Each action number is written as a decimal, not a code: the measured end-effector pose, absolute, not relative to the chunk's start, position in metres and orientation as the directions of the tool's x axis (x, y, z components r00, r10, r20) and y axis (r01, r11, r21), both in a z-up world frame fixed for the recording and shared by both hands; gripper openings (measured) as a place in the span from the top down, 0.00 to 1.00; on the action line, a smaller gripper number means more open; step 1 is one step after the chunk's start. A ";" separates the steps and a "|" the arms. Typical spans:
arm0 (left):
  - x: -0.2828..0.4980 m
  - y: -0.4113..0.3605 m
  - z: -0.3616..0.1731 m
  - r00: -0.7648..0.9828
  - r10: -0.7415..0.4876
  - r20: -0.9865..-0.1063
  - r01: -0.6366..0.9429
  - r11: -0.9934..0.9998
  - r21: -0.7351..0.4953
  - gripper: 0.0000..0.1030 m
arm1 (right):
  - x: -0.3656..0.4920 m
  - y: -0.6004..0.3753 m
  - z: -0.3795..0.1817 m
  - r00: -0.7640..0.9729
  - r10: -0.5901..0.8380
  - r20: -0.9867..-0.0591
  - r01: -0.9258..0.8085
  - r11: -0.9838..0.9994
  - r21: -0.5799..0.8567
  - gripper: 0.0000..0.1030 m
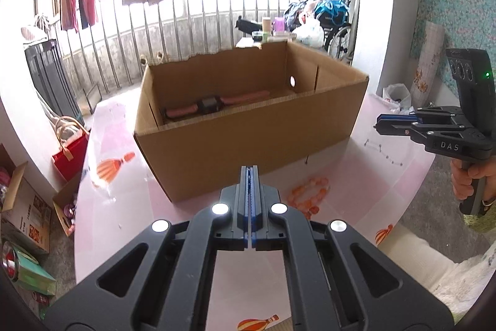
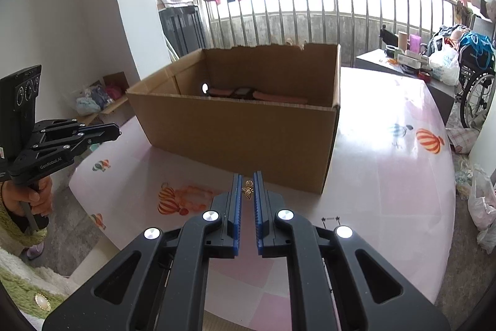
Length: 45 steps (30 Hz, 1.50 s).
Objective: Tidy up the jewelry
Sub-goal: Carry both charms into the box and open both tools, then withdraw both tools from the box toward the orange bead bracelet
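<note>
Nearest our right-wrist lens, the right gripper (image 2: 247, 187) has its blue-padded fingers (image 2: 237, 200) clamped on a small gold butterfly-shaped ornament (image 2: 248, 190), pinched near the tips at about twelve o'clock from the camera, held above the tabletop (image 2: 387, 176) just short of the cardboard box (image 2: 241, 132). In the left-wrist view, the left gripper (image 1: 249, 176) has its fingers pressed together with nothing between them that we can see. We judge the task partly done: inside the box, along its far wall, lies a pink-strapped watch (image 1: 214, 106), so at least one piece seems stowed. What is left, as far as we can tell: the butterfly piece is not yet in the box, an orange bead bracelet (image 1: 310, 196) lies on the tabletop at about two o'clock from the left fingertips, near the box's front corner, and a thin chain with small dark links (image 1: 383, 152) lies farther off at about three o'clock, well apart from the box. As for writing, the side of the right gripper reads "DAS" in the left-wrist view, and the left gripper's side reads "GenRobot.AI" in the right-wrist view. Printing on the cartons on the floor is too small for us to read.
</note>
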<state>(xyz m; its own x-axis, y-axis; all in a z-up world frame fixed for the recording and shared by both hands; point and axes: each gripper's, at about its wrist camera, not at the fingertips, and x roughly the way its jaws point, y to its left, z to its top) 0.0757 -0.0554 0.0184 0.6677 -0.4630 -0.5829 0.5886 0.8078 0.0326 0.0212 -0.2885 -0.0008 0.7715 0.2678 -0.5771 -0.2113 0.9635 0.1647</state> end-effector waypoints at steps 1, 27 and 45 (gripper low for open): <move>0.076 -0.055 0.022 0.671 -0.466 -0.576 0.590 0.807 0.034 1.00 | 0.022 -0.289 0.003 0.775 0.270 -0.571 -0.214 0.963 0.164 0.92; 0.234 -0.164 0.037 0.406 -0.562 -0.720 0.679 0.713 -0.174 1.00 | 0.188 -0.307 0.050 0.627 0.356 -0.693 -0.292 0.932 0.214 0.92; 0.256 -0.189 0.016 0.375 -0.517 -0.769 0.628 0.752 -0.200 0.56 | 0.214 -0.326 0.036 0.589 0.335 -0.735 -0.219 0.942 0.253 0.75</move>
